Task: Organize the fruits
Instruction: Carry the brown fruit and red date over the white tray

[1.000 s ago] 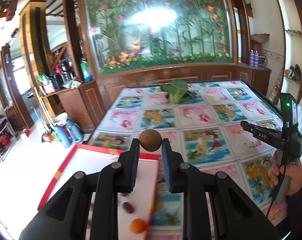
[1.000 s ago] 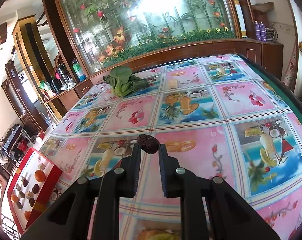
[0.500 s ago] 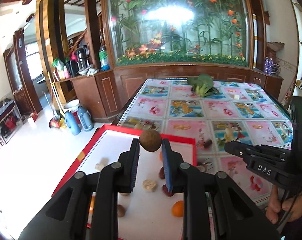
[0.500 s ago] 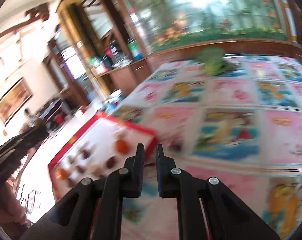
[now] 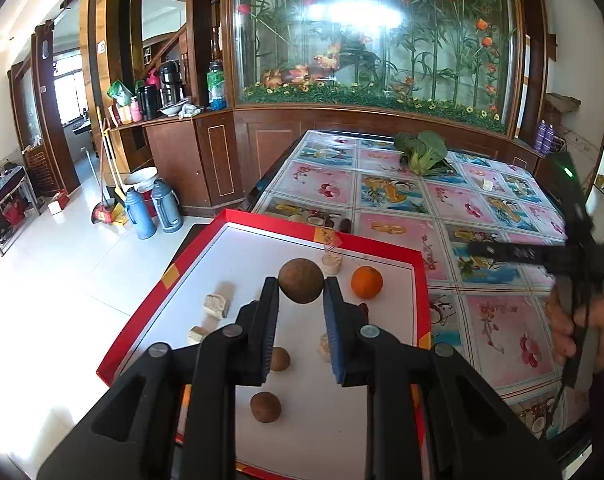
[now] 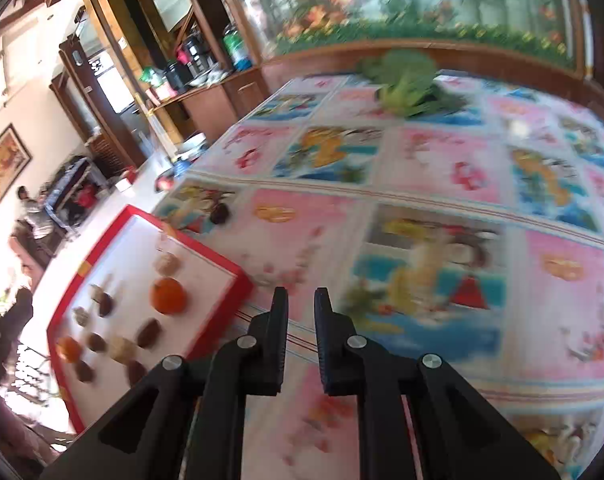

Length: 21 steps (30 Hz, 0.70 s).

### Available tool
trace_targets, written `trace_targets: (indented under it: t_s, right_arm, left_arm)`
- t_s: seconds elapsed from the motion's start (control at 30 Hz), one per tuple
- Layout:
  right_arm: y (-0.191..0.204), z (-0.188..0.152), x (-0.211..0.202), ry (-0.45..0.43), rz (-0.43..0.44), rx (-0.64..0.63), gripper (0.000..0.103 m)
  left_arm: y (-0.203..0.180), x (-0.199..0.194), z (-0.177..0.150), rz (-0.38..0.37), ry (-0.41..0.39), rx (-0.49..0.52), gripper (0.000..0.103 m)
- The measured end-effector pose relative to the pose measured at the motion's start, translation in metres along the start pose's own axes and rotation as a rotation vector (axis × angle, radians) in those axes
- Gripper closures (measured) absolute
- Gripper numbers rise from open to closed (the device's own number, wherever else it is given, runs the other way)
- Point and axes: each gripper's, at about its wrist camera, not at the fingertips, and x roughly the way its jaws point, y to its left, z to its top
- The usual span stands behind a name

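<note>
My left gripper is shut on a round brown fruit and holds it above the red-rimmed white tray. The tray holds an orange, small brown fruits and pale pieces. My right gripper is empty with a narrow gap between its jaws, above the fruit-print tablecloth, right of the tray. A dark red fruit lies on the cloth just beyond the tray's far corner; it also shows in the left wrist view. The right gripper shows at right in the left view.
A green leafy vegetable lies at the table's far end, also in the right wrist view. A wooden cabinet with a large aquarium stands behind the table. Thermos flasks stand on the floor at left.
My left gripper has moved over the tray with the brown fruit. My right gripper had a dark red fruit one second ago, has let it go and has swung left toward the tray.
</note>
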Motion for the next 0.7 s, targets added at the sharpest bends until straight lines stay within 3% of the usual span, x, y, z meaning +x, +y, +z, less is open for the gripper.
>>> trace_targets:
  t_s: [0.23, 0.4, 0.53, 0.7]
  right_arm:
    - [0.060, 0.065, 0.080, 0.187, 0.100, 0.037, 0.089]
    - [0.078, 0.079, 0.133, 0.290, 0.038, 0.077, 0.089]
    - [0.076, 0.076, 0.145, 0.317, -0.063, 0.111, 0.089]
    - [0.078, 0.071, 0.152, 0.333, -0.078, 0.114, 0.089]
  left_arm:
    - [0.006, 0.001, 0.002, -0.035, 0.005, -0.019, 0.079]
    - [0.014, 0.004, 0.004, -0.053, 0.014, -0.025, 0.079]
    - [0.022, 0.007, 0.006, -0.057, 0.013, -0.035, 0.079]
    - [0.028, 0.009, 0.004, -0.054, 0.014, -0.053, 0.079]
